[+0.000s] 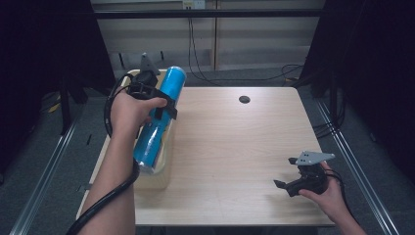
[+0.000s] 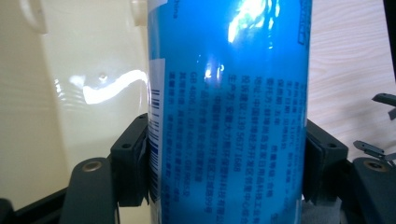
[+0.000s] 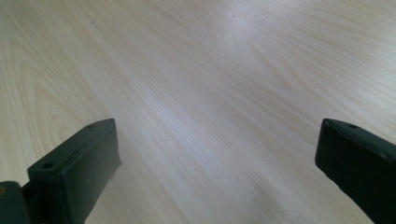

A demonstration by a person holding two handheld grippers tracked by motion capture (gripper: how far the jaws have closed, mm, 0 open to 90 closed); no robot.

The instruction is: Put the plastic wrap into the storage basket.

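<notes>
**Blue can clamped over the cream bin at the table's left edge**

The left gripper (image 1: 164,103) is clamped on a tall blue can (image 1: 159,117) — in the left gripper view its two black pads press the can's printed sides, one on the barcode side, one opposite. In the high view the can lies tilted, its top end pointing toward the far left corner of the table (image 1: 235,147), its lower end down inside a cream bin (image 1: 164,178) that stands along the table's left edge. The person's left hand (image 1: 129,112) wraps the gripper body above the bin's far end.

The right gripper (image 1: 286,185) sits near the table's near right corner, held low in the right hand (image 1: 328,193) — its jaws stand wide apart over bare wood, nothing between them. A small dark hole (image 1: 244,99) marks the table near its far edge.
</notes>
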